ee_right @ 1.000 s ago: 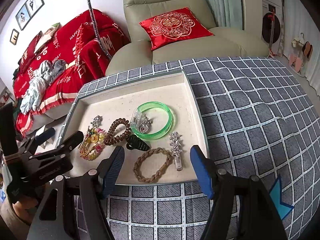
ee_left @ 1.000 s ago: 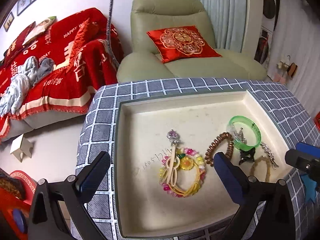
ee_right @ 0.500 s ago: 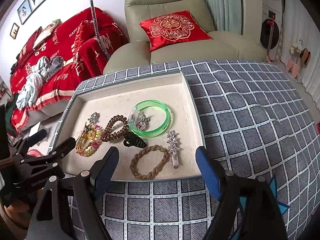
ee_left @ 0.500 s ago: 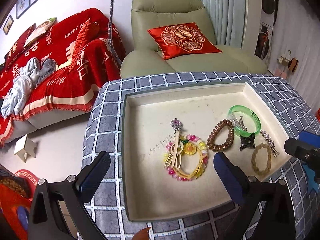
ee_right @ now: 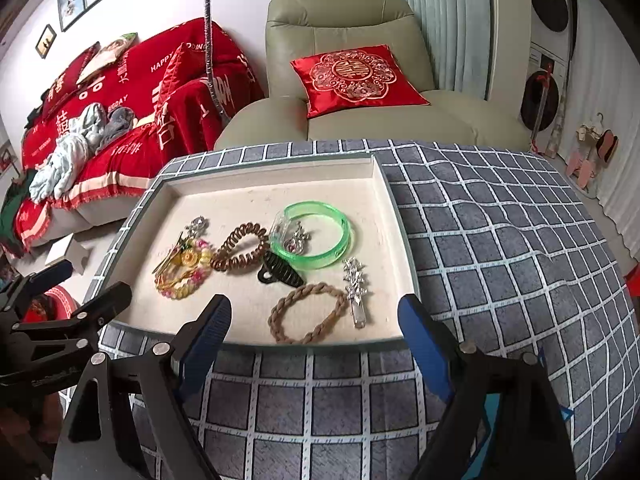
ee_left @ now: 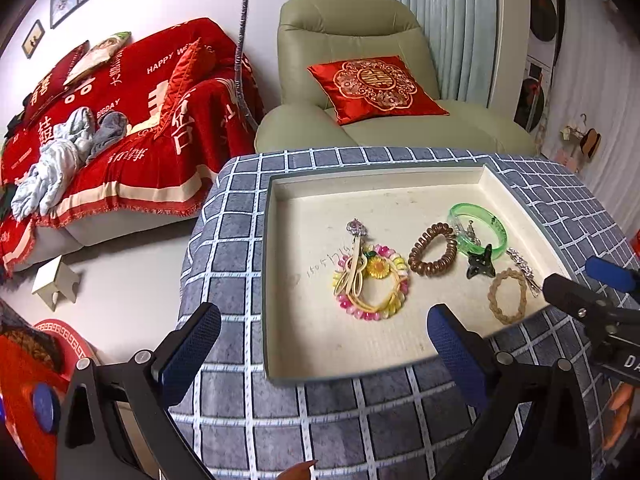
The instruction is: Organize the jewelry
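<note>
A shallow cream tray (ee_left: 360, 200) (ee_right: 256, 184) sits on a grey checked tablecloth. In it lie a green bangle (ee_right: 320, 236) (ee_left: 478, 229), a brown spiral hair tie (ee_right: 240, 246) (ee_left: 433, 254), a colourful beaded bracelet with a flower (ee_right: 182, 266) (ee_left: 372, 282), a black claw clip (ee_right: 280, 272) (ee_left: 480, 266), a braided tan hair band (ee_right: 306, 312) (ee_left: 507, 295) and a silver star clip (ee_right: 356, 284) (ee_left: 522, 266). My left gripper (ee_left: 320, 344) is open and empty before the tray's near left. My right gripper (ee_right: 314, 332) is open and empty, before the near edge by the braided band.
The tablecloth (ee_right: 500, 240) covers the table to the tray's right. Behind stand a beige armchair (ee_right: 352, 80) with a red cushion (ee_right: 356, 76) and a sofa under a red blanket (ee_left: 120, 120). A small white stool (ee_left: 56, 280) stands on the floor left.
Both grippers have drawn back from the tray toward the table's near edge and stay open. The jewelry has not moved.
</note>
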`<state>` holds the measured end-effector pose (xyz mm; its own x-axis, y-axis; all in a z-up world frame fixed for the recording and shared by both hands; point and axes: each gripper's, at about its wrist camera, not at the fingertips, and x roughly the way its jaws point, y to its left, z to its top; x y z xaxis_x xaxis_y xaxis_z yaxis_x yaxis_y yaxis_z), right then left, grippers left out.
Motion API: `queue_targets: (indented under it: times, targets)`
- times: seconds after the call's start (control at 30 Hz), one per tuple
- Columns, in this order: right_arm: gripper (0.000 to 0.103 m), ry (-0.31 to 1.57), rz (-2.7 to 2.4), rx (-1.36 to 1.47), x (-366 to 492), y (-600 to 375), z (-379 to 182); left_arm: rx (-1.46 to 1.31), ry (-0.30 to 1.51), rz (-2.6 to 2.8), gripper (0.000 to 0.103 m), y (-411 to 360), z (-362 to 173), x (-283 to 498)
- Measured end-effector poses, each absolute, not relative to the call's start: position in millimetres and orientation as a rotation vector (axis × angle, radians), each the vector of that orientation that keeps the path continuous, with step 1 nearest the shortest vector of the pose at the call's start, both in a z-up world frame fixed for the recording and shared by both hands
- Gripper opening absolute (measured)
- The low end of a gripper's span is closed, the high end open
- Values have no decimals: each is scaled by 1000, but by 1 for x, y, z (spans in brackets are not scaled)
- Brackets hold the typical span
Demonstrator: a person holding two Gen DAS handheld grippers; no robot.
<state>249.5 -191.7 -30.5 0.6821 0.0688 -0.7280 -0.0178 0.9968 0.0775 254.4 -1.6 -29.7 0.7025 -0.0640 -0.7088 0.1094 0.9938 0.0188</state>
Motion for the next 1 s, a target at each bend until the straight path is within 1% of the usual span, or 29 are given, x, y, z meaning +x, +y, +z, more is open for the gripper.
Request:
queue_targets:
  times: [0.3, 0.63, 1.0]
  targets:
    - [87, 841, 45, 67, 235, -192, -39, 38, 796, -82, 103, 4, -34, 229]
    - [87, 813, 46, 29, 212, -183, -37, 42, 795, -90, 103, 3, -38, 201]
    - [87, 795, 46, 48, 194, -185, -36, 28, 787, -68, 103, 6, -37, 182]
